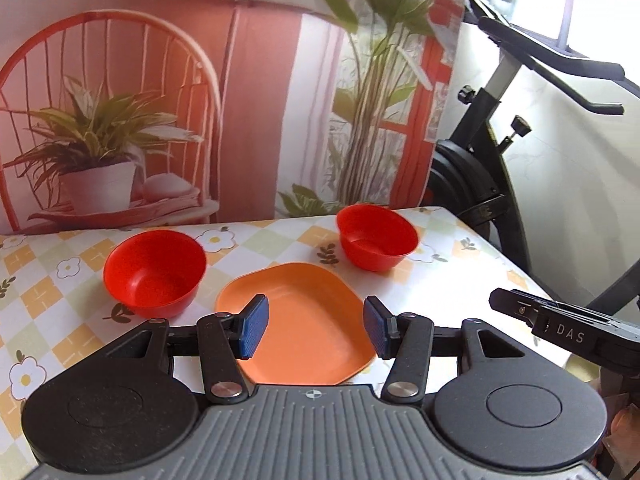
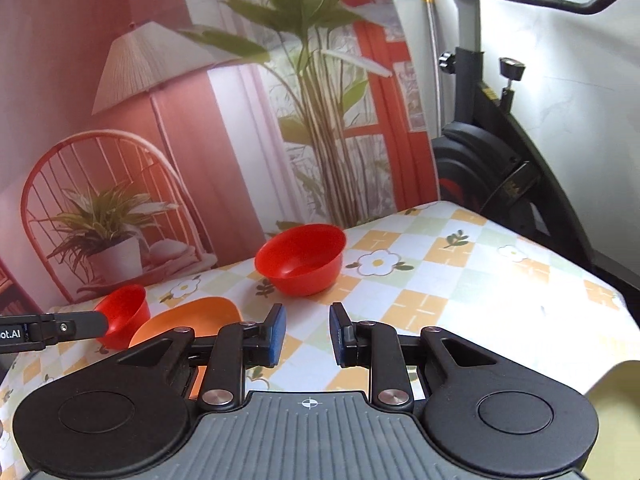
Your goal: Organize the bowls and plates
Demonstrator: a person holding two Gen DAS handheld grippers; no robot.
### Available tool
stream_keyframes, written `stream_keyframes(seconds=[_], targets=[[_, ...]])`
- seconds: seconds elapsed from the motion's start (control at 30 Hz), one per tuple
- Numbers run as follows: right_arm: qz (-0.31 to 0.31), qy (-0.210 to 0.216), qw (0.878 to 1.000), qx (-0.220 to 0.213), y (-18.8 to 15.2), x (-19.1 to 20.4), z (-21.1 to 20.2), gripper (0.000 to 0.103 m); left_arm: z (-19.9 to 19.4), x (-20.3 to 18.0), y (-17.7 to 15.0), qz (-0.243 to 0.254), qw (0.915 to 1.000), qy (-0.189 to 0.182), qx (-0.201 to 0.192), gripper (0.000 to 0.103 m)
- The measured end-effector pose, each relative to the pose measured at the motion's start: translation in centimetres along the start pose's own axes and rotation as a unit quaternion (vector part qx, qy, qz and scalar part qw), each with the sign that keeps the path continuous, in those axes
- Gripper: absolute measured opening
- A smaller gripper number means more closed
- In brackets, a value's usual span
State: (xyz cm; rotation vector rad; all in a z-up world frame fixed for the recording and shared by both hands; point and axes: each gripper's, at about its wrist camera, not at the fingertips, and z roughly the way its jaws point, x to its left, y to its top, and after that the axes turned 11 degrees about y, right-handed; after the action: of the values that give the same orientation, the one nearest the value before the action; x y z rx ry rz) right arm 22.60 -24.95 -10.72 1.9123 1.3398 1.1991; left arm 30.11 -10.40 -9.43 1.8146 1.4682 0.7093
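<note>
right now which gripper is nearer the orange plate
Left. The left gripper hovers open right over the orange plate, fingers straddling it. The right gripper is off to the plate's right, above bare tablecloth.

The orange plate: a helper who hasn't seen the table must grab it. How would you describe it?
On the flower-patterned tablecloth, look between the two red bowls. The orange plate lies there, flat, shallow and paler than either bowl.

Bright daylight from the right; glare whitens the tablecloth (image 2: pixel 500 292); fisheye-bent edges.
</note>
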Motion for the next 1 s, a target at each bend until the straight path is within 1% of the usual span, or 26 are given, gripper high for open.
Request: stream_keyframes(seconds=[0.1,0.23,0.33,0.43,0.6,0.7,0.87,0.93,1.0], targets=[[0.000,-0.027,0.999,-0.027,-0.1,-1.3,-2.5,0.023,-1.3,-2.1,-0.3,0.009,0.9997,-0.021,-0.013,0.055],[0.015,-0.062,0.996,-0.061,-0.6,-3.6,-5.3,0.023,-1.9,-4.9,-1.0,0.013,0.9986,-0.049,-0.016,0.055],[0.029,-0.097,0.991,-0.084,-1.5,-5.4,-7.3,0.023,-1.5,-7.2,-1.7,0.016,0.9974,-0.070,-0.005,0.055],[0.056,-0.126,0.985,-0.100,-2.4,-7.6,-8.9,0.023,-1.1,-9.7,-2.5,0.034,0.9956,-0.087,0.006,0.055],[0.089,-0.171,0.975,-0.107,-4.0,-11.4,-10.9,0.023,-0.2,-13.2,-3.7,0.054,0.9919,-0.114,0.017,0.055],[0.097,-0.202,0.968,-0.115,-5.0,-13.2,-12.0,0.023,0.4,-15.0,-4.4,0.052,0.9892,-0.134,0.027,0.054],[0.116,-0.261,0.948,-0.139,-6.7,-15.5,-14.6,0.023,1.7,-17.9,-5.9,0.071,0.9843,-0.154,0.049,0.055],[0.120,-0.285,0.940,-0.142,-7.8,-16.2,-15.5,0.023,1.9,-18.5,-6.6,0.071,0.9820,-0.167,0.054,0.055],[0.113,-0.304,0.935,-0.141,-8.8,-16.6,-16.2,0.023,2.2,-19.2,-7.1,0.075,0.9788,-0.181,0.060,0.055]])
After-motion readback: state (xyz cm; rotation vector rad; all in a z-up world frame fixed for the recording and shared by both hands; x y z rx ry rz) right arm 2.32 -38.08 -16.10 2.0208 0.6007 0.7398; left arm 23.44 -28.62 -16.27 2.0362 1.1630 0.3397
